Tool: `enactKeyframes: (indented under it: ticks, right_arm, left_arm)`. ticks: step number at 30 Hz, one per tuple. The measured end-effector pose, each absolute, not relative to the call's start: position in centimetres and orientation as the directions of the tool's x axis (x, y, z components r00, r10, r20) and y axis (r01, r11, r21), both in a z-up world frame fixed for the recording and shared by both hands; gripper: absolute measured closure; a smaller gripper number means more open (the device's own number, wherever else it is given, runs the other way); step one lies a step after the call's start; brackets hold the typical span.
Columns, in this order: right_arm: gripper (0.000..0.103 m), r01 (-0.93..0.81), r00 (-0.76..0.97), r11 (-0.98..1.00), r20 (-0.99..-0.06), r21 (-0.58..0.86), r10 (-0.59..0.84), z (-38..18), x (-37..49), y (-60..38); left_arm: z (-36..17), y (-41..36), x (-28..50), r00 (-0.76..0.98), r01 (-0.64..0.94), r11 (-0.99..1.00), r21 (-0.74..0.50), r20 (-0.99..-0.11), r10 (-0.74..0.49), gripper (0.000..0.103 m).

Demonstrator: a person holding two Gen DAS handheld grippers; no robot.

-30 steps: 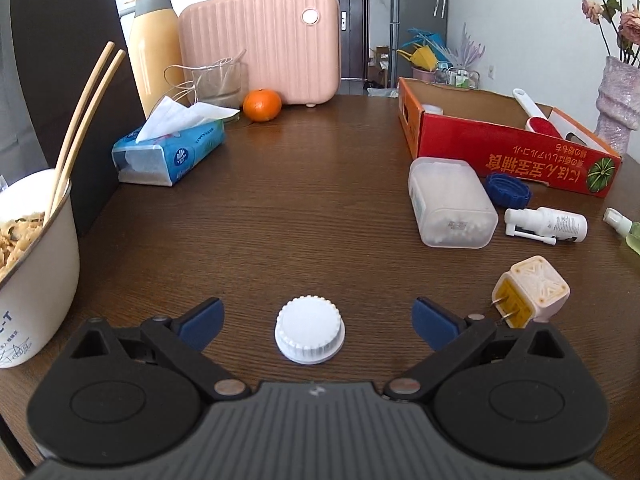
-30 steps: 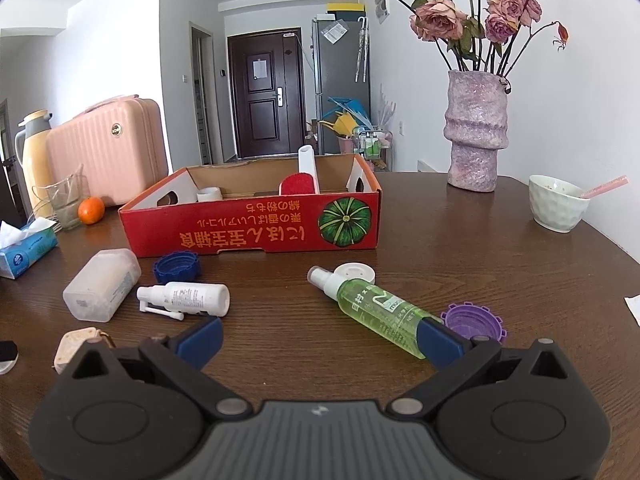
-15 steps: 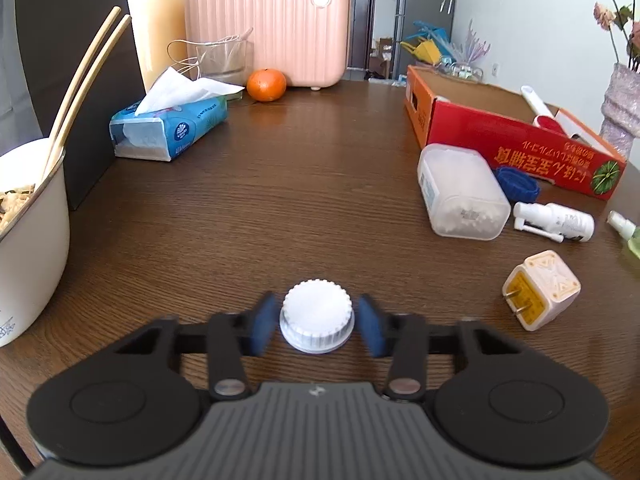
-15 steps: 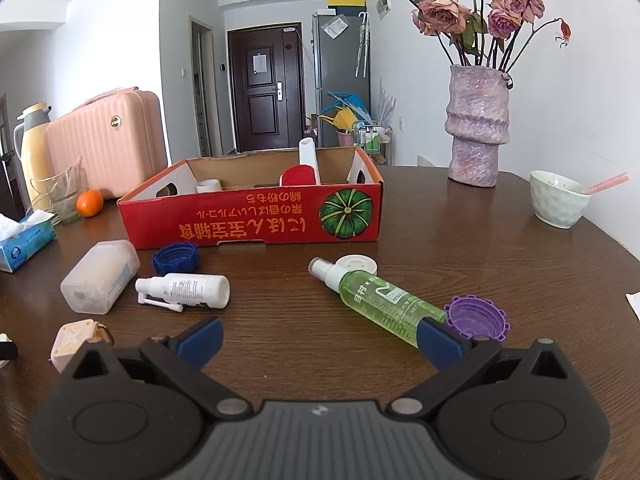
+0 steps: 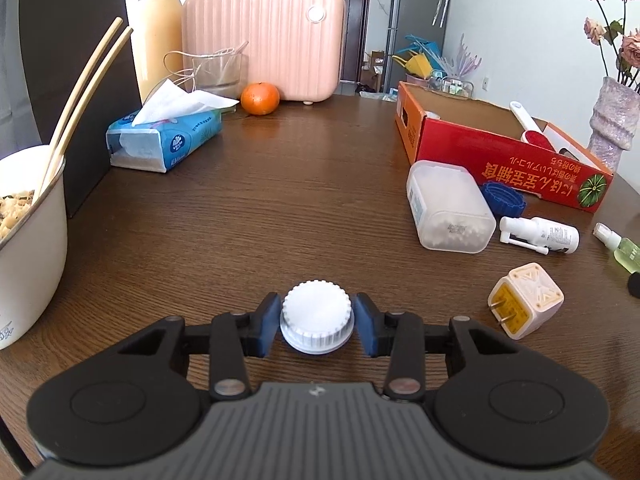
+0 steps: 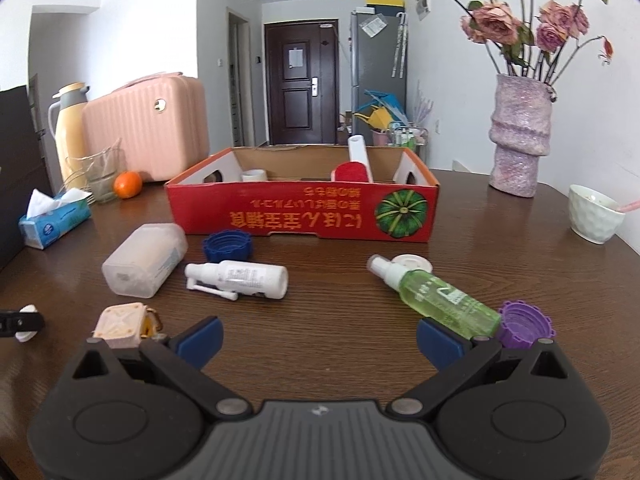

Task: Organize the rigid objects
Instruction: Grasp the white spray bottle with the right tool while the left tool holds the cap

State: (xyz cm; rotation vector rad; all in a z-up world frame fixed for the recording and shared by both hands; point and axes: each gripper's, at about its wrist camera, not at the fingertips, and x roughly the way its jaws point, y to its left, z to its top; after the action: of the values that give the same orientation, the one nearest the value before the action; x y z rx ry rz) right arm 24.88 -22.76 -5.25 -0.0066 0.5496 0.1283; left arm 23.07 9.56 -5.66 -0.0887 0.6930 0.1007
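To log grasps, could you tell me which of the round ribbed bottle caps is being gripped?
The white ribbed cap, clamped between the left gripper pads; the blue cap and purple cap lie free.

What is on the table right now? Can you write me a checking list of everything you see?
Surface: brown wooden table, dry, crowded on its right side.
Job's things: white cap, red box, clear container, blue cap, white spray bottle, green spray bottle, purple cap, plug adapter.
Clutter: tissue pack, orange, noodle bowl with chopsticks.
Grippers: left gripper shut on the white cap; right gripper open, holding nothing.
Cables: nothing seen.
Surroundings: pink case, flower vase, dark door.
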Motion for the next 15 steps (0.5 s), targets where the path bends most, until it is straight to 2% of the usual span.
enactKeyframes:
  ticks: [15]
  right_arm:
    - [0.000, -0.184, 0.833, 0.983, -0.526, 0.027, 0.171, -4.0, 26.0, -18.9]
  left_arm:
    - [-4.4, 9.5, 22.8, 0.792, -0.107, 0.993, -0.052, -0.609, 0.054, 0.062]
